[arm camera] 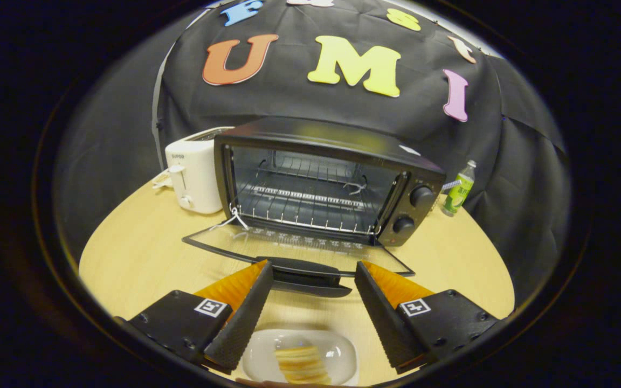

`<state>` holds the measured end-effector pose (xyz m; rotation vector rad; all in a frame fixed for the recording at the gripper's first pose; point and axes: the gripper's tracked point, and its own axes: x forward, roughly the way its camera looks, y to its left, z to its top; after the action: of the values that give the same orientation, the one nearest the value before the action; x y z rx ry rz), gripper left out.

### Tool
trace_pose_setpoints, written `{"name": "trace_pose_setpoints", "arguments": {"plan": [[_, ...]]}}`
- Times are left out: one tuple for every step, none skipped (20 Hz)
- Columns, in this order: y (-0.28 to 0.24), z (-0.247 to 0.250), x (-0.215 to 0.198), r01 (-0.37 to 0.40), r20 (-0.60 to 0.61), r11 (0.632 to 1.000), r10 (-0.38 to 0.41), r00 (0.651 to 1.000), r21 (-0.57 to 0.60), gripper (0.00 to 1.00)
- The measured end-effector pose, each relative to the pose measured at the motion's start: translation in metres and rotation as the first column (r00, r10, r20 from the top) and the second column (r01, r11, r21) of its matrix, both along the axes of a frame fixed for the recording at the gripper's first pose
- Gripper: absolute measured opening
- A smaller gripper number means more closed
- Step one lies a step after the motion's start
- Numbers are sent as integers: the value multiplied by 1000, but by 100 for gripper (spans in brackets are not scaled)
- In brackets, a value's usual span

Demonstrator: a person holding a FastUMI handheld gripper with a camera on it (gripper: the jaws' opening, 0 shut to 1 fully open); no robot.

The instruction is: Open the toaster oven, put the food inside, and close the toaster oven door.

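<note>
The black toaster oven (337, 161) stands on the round wooden table (143, 253) beyond my fingers. Its glass door (299, 248) lies folded down flat toward me, with the door handle (305, 272) just ahead of my fingertips. The wire rack (299, 202) inside is bare. A white oval dish (337, 350) sits low between my fingers, holding a stack of yellow food slices (301, 364). My gripper (313, 269) is open, fingers spread wide above the dish, with nothing between them.
A white toaster (194, 172) stands to the left of the oven, touching or nearly touching it. A small green bottle (459, 191) stands to the oven's right near the table's far edge. A white string (235, 218) hangs at the door's left hinge.
</note>
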<state>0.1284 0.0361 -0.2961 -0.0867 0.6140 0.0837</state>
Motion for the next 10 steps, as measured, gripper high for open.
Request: {"name": "trace_pose_setpoints", "arguments": {"plan": [[0, -8, -3, -6, -22, 1000, 6, 1000, -7, 100], [0, -16, -6, -5, -45, 1000, 5, 999, -2, 100], [0, -23, -7, 6, -66, 1000, -5, 998, 20, 100], [1, -30, -10, 16, -89, 999, -13, 996, 37, 100], [3, -38, -11, 24, -121, 999, -18, 992, 48, 100], [5, -53, -3, 31, -136, 998, -23, 990, 56, 100], [3, -44, -1, 32, -121, 998, -25, 992, 58, 100], [3, -42, -7, 25, -119, 998, -18, 993, 60, 100], [3, -41, -12, 19, -115, 997, -11, 993, 71, 100], [1, -37, -15, 21, -106, 996, -12, 994, 84, 100]]}}
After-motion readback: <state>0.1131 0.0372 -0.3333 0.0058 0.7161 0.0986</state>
